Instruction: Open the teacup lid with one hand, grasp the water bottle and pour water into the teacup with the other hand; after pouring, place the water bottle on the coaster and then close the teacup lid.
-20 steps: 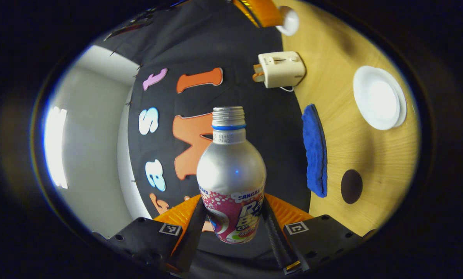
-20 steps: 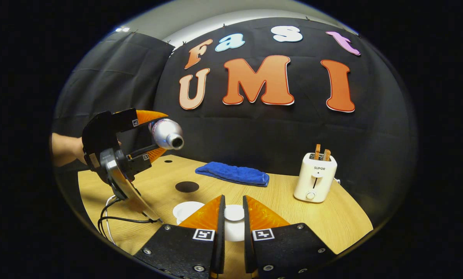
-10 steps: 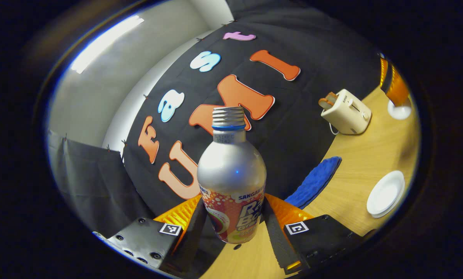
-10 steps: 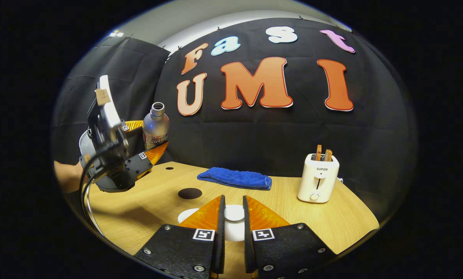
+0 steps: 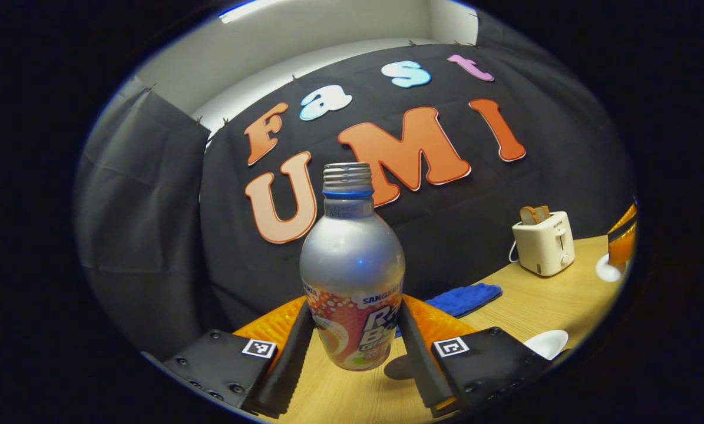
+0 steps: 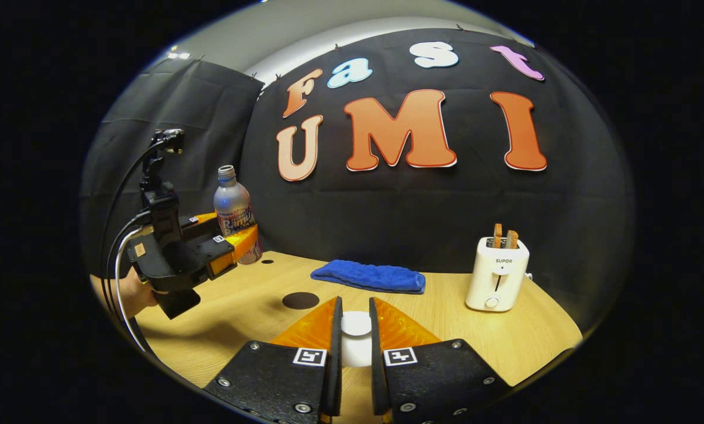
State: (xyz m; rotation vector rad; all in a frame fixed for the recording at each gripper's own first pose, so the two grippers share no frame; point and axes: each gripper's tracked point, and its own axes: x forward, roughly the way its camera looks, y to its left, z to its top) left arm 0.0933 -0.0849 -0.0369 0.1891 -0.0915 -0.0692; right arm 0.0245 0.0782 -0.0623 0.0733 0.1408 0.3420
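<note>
The left claw (image 5: pixel 352 353) is clamped on the water bottle (image 5: pixel 352 277), its two black fingers (image 5: pixel 287 365) pressing the printed lower body from either side. The bottle stands upright, a silver aluminium one with a bare threaded neck and a blue ring under the thread. In the right gripper view this same claw (image 6: pixel 234 244) sits at the left side, with the bottle (image 6: pixel 234 215) upright in it and low over the far left part of the tabletop (image 6: pixel 446 330); whether the bottle's base touches the wood cannot be told. A hand (image 6: pixel 134 294) holds that gripper from below, and black cables loop up from it.

The right claw (image 6: pixel 354 353) has its fingers drawn close together around the white teacup lid (image 6: pixel 356 324), whose knob shows in the narrow gap between them; the fingers appear to press its sides. In the left gripper view the right claw (image 5: pixel 621 247) appears at the far right edge with the white lid (image 5: pixel 606 272) below it.

The dark round coaster (image 6: pixel 300 300) lies flat on the tabletop, left of the lid and well apart from the bottle. Beyond it a folded blue cloth (image 6: pixel 368 277) lies near the back wall. A white toaster (image 6: pixel 497 274) with two slices of toast standing in it is at the right rear. A white saucer (image 5: pixel 545 343) shows at the lower right of the left gripper view.
</note>
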